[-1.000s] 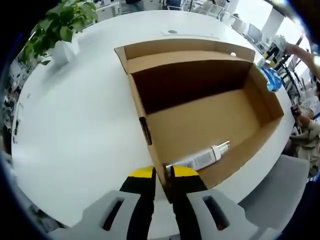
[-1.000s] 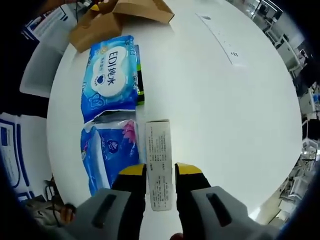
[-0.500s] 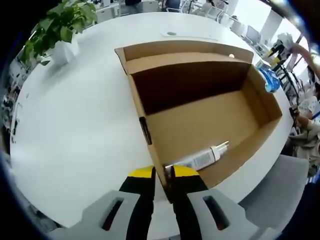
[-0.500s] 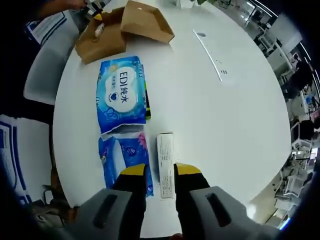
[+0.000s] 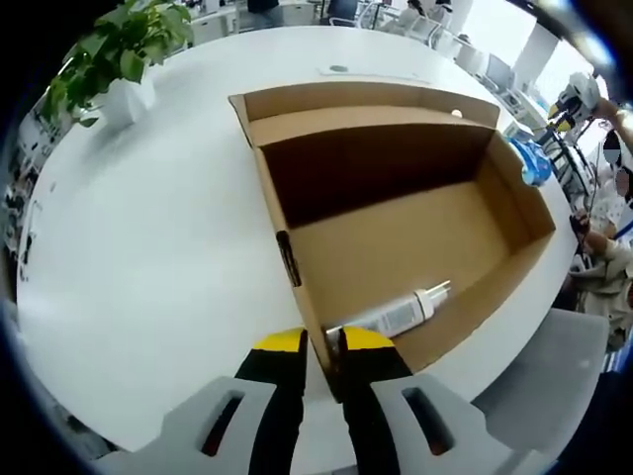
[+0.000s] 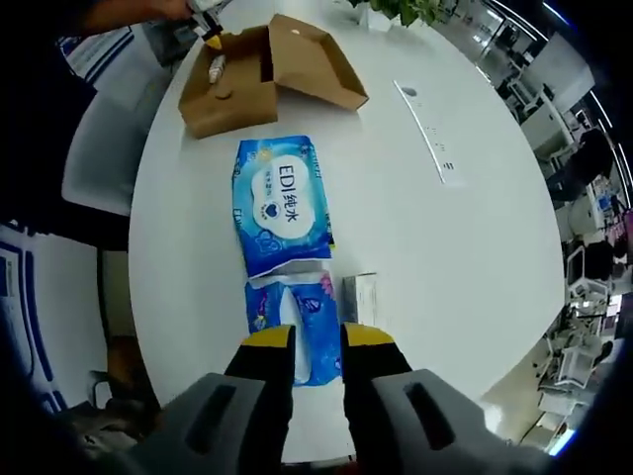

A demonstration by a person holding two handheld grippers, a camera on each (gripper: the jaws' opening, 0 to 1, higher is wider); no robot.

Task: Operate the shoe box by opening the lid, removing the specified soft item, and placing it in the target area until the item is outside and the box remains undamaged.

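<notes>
The open cardboard shoe box (image 5: 415, 228) lies on the white table, its lid (image 5: 356, 97) folded back on the far side. A white tube (image 5: 394, 313) rests on the box floor near the front wall. My left gripper (image 5: 321, 343) is shut on the box's near wall at the corner. In the right gripper view the same box (image 6: 259, 74) is far off, and a blue soft wipes pack (image 6: 281, 204) lies on the table, with a second blue pack (image 6: 295, 317) below it. My right gripper (image 6: 317, 338) hovers open above that second pack, holding nothing.
A small white carton (image 6: 361, 296) lies right of the second blue pack. A potted plant (image 5: 117, 54) stands at the table's far left. A grey chair (image 5: 554, 376) sits beyond the table edge. A long white strip (image 6: 427, 146) crosses the table's middle.
The right gripper has pulled back and up from the white carton, which now lies clear of its jaws on the table. The left gripper and box have not moved.
</notes>
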